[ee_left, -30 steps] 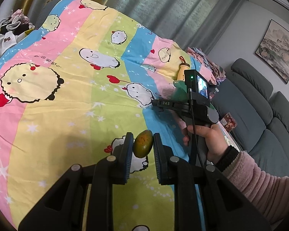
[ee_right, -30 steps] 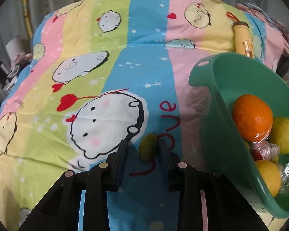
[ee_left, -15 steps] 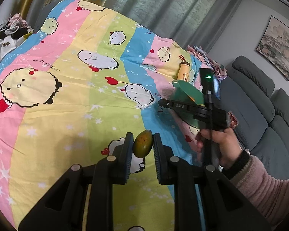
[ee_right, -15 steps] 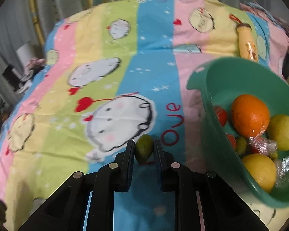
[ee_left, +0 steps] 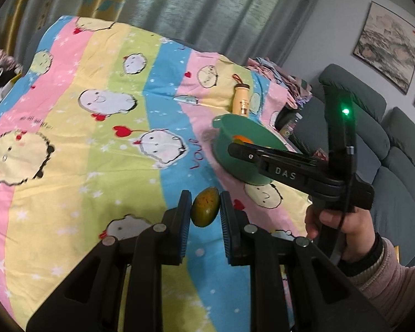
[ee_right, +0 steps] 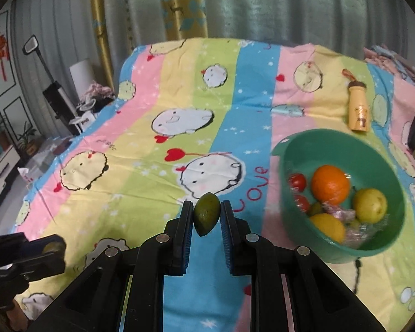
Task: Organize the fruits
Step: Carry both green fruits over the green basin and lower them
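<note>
My left gripper [ee_left: 206,207] is shut on a small yellow-green speckled fruit [ee_left: 205,207], held above the striped cartoon bedsheet [ee_left: 96,144]. My right gripper [ee_right: 207,214] is shut on a small green fruit [ee_right: 206,213], also lifted off the sheet. A green bowl [ee_right: 379,246] sits to the right in the right wrist view, holding an orange [ee_right: 330,184], a yellow-green pear [ee_right: 370,205], a lemon [ee_right: 327,227], red tomatoes [ee_right: 297,181] and plastic wrap. In the left wrist view the right gripper's body [ee_left: 290,173] crosses in front of the bowl [ee_left: 235,163], held by a hand [ee_left: 343,221].
A small yellow bottle [ee_right: 358,108] lies on the sheet behind the bowl. A grey sofa [ee_left: 395,149] stands to the right of the bed, curtains [ee_right: 235,5] behind it. Clutter and a stand [ee_right: 55,94] sit off the bed's left side.
My right gripper closed on the small green fruit and lifted it off the sheet, pulling back so the bowl looks farther. My left gripper rose with its fruit and shifted toward the bowl.
</note>
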Motion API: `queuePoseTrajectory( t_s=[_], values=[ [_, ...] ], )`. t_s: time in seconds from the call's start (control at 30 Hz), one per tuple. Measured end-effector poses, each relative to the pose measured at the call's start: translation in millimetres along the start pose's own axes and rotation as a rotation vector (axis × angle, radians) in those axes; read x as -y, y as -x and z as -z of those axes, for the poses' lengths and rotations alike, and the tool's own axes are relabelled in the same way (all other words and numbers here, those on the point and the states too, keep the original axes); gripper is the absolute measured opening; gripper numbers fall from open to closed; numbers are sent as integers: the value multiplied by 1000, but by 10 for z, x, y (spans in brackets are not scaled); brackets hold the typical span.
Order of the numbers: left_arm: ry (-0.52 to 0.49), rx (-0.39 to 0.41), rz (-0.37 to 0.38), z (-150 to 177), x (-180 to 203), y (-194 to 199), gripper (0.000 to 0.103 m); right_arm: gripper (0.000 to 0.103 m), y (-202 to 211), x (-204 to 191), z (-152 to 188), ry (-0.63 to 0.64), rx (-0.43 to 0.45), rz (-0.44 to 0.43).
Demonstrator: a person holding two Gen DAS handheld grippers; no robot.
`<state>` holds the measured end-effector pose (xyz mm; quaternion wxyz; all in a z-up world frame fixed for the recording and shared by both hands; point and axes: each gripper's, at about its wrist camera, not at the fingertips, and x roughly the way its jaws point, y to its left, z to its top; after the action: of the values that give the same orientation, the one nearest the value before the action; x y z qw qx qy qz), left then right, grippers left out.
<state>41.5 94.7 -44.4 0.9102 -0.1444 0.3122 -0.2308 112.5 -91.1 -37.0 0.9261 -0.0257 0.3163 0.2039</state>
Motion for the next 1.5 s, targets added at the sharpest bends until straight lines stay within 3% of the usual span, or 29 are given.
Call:
queuePoseTrajectory(
  t_s=[0.4, 1.03, 1.5],
  values=[
    [-69, -21, 38, -239, 503, -298, 20, 21, 385, 475, 12, -67, 84, 3],
    [-156, -63, 9, -472, 924, -710, 20, 21, 581, 1072, 74, -164, 164, -3],
    [-202, -114, -3, -903, 1166, -1487, 20, 21, 442, 1525, -8, -224, 188, 17]
  ],
)
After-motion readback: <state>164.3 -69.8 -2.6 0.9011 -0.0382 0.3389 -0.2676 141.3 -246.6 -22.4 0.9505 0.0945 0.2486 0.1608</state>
